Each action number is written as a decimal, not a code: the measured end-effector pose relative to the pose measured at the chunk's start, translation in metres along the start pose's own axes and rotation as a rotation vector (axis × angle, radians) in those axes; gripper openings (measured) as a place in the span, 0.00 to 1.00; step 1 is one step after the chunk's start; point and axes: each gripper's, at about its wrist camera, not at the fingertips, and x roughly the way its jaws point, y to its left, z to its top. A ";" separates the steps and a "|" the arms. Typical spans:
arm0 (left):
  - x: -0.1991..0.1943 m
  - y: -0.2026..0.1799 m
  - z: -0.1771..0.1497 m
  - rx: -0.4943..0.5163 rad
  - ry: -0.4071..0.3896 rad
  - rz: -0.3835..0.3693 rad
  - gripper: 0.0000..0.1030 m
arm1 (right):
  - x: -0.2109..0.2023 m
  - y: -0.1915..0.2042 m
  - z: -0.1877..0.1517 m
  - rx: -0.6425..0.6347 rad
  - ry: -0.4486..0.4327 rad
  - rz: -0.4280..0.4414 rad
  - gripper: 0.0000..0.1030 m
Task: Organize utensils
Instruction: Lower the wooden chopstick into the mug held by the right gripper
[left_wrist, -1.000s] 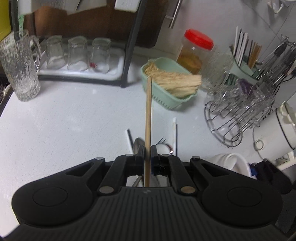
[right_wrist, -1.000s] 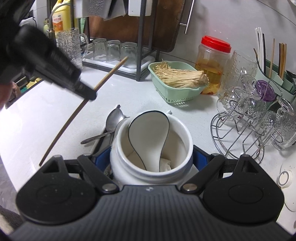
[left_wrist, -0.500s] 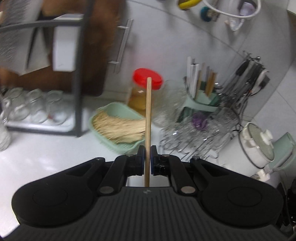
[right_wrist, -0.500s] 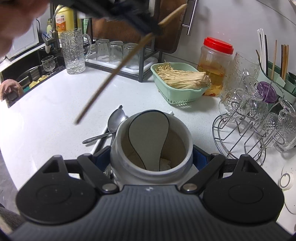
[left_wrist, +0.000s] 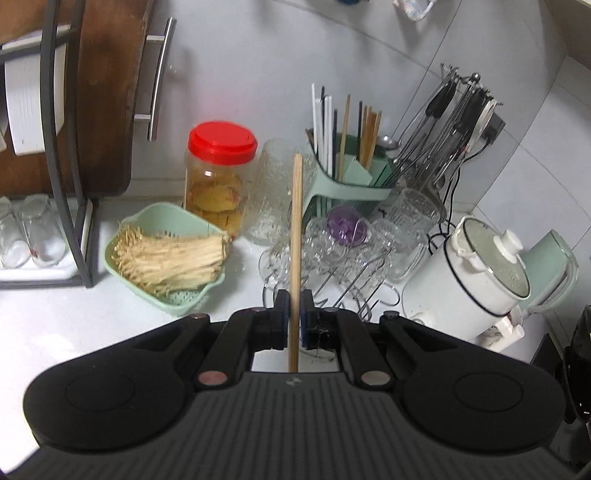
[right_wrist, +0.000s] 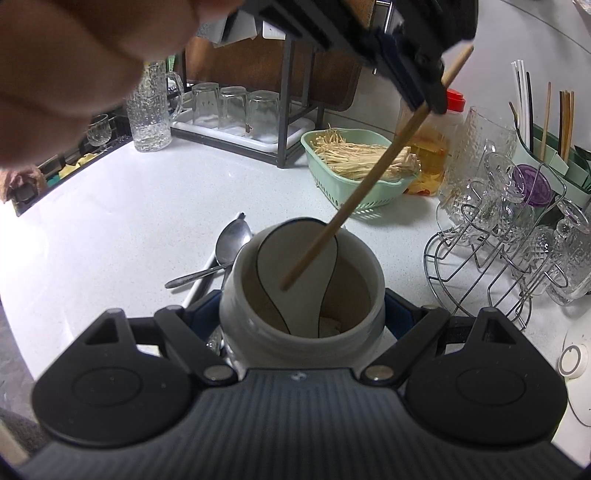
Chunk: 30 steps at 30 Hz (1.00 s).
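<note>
Counter (right_wrist: 129, 229): noodle basket (right_wrist: 354, 184), glass rack (right_wrist: 517, 258)

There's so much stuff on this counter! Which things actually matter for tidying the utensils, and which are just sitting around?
Part of the job:
- wooden chopstick, clamped in the left gripper
- white jar, held by the right gripper
- metal spoon on the counter
- green utensil holder

Just lying about:
- red-lidded jar
- basket of mushrooms
- glass rack
</note>
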 end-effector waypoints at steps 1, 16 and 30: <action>0.000 0.001 -0.002 0.000 0.006 0.000 0.06 | 0.000 0.000 0.000 0.000 -0.002 0.000 0.88; -0.009 0.000 -0.017 -0.005 0.047 0.029 0.06 | 0.001 0.000 0.000 0.009 -0.006 -0.008 0.88; -0.064 -0.003 -0.029 -0.041 0.025 0.024 0.06 | 0.001 -0.001 -0.001 0.008 -0.012 -0.007 0.89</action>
